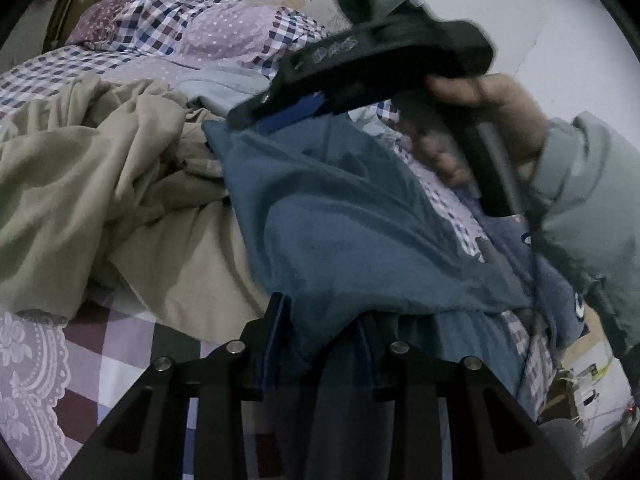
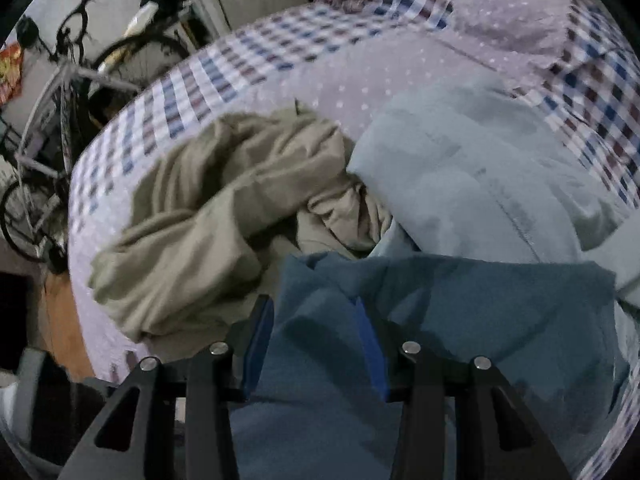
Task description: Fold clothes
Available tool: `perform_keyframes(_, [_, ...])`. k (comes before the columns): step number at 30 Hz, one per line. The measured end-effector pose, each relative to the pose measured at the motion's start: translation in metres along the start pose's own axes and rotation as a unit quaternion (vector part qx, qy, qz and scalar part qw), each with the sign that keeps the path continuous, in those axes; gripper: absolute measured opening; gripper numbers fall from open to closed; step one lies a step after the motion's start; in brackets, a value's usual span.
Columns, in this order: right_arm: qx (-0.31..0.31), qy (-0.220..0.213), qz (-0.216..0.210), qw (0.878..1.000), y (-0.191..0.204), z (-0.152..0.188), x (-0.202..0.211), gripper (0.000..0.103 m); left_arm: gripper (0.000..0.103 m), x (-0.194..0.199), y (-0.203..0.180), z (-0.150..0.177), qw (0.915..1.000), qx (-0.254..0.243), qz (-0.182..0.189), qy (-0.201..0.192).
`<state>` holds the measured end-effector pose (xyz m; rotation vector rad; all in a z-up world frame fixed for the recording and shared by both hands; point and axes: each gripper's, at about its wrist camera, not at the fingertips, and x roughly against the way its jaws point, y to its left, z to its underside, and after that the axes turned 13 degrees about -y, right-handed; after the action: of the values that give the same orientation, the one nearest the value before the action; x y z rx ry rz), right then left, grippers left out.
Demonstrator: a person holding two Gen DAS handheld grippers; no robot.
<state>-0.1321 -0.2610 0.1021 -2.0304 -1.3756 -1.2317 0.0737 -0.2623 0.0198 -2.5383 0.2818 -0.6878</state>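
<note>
My left gripper (image 1: 320, 324) has black angular arms with round silver screws and blue pads on the fingers (image 1: 276, 344). My right gripper (image 2: 312, 332) has the same build. Behind its fingers its black body carries a green light and raised letters. The hand (image 1: 480, 128) wears a pale grey-green sleeve (image 1: 592, 200).

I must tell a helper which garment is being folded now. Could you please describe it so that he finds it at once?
On the checked purple bed cover lie three garments. It is the dark teal-blue soft cloth nearest the cameras, gripped by both the left tool and the right tool. The crumpled beige garment and the pale blue garment beside it are lighter and unheld.
</note>
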Motion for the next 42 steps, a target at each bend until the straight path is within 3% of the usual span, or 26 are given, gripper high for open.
perform_keyframes(6, [0.019,0.027,-0.015,0.999,-0.003,-0.006,-0.021,0.046,0.033,-0.003,-0.001,-0.002,0.9999,0.007,0.010,-0.005])
perform_keyframes(8, [0.037,0.030,-0.025,0.999,0.004,-0.008,-0.023,0.044,0.028,-0.004,-0.002,-0.002,1.0000,0.005,0.007,-0.003])
perform_keyframes(9, [0.049,0.029,-0.027,0.998,0.009,-0.009,-0.023,0.033,0.026,-0.005,-0.002,-0.002,1.0000,0.006,0.003,-0.002])
perform_keyframes(10, [0.065,0.029,-0.024,0.997,0.014,-0.010,-0.023,0.008,0.024,-0.006,-0.001,-0.002,1.0000,0.007,0.000,-0.001])
perform_keyframes(11, [0.080,0.028,-0.021,0.996,0.019,-0.010,-0.023,0.002,0.021,-0.007,-0.001,-0.002,1.0000,0.009,0.000,-0.002])
perform_keyframes(13, [0.096,0.016,-0.014,0.995,0.025,-0.014,-0.018,0.002,0.016,-0.006,0.000,-0.004,0.9999,0.010,-0.004,-0.007])
perform_keyframes(16, [0.087,-0.036,0.013,0.995,0.020,-0.028,0.001,0.002,0.004,0.001,0.000,-0.008,0.9992,0.010,-0.026,-0.029])
perform_keyframes(19, [0.078,-0.059,0.035,0.995,0.018,-0.042,0.005,0.002,0.003,0.016,0.010,-0.017,0.9958,0.039,-0.038,-0.074])
perform_keyframes(21, [0.071,-0.075,0.050,0.993,0.018,-0.050,0.008,0.002,0.003,0.021,0.016,-0.020,0.9942,0.051,-0.048,-0.081])
perform_keyframes(23, [0.067,-0.084,0.065,0.992,0.018,-0.057,0.008,0.002,0.003,0.019,0.018,-0.019,0.9930,0.048,-0.075,-0.077])
perform_keyframes(25, [0.070,-0.068,0.085,0.992,0.022,-0.051,-0.006,0.003,0.003,0.012,0.018,-0.016,0.9908,0.027,-0.120,-0.058])
perform_keyframes(30, [0.059,-0.062,0.125,0.988,0.030,-0.047,-0.034,0.004,0.007,0.016,0.030,-0.016,0.9876,0.031,-0.147,-0.046])
perform_keyframes(32, [0.051,-0.073,0.141,0.986,0.029,-0.049,-0.034,0.006,0.019,0.019,0.040,-0.015,0.9862,0.054,-0.151,-0.040])
perform_keyframes(33, [0.044,-0.078,0.149,0.985,0.027,-0.051,-0.032,0.012,0.022,0.020,0.044,-0.014,0.9857,0.067,-0.150,-0.038])
perform_keyframes(36, [0.019,-0.105,0.158,0.982,0.023,-0.058,-0.010,0.041,0.027,0.027,0.049,-0.015,0.9855,0.092,-0.136,-0.042])
perform_keyframes(42, [-0.017,-0.161,0.144,0.976,0.018,-0.048,0.060,0.050,0.043,0.038,0.052,-0.017,0.9862,0.090,-0.135,-0.032])
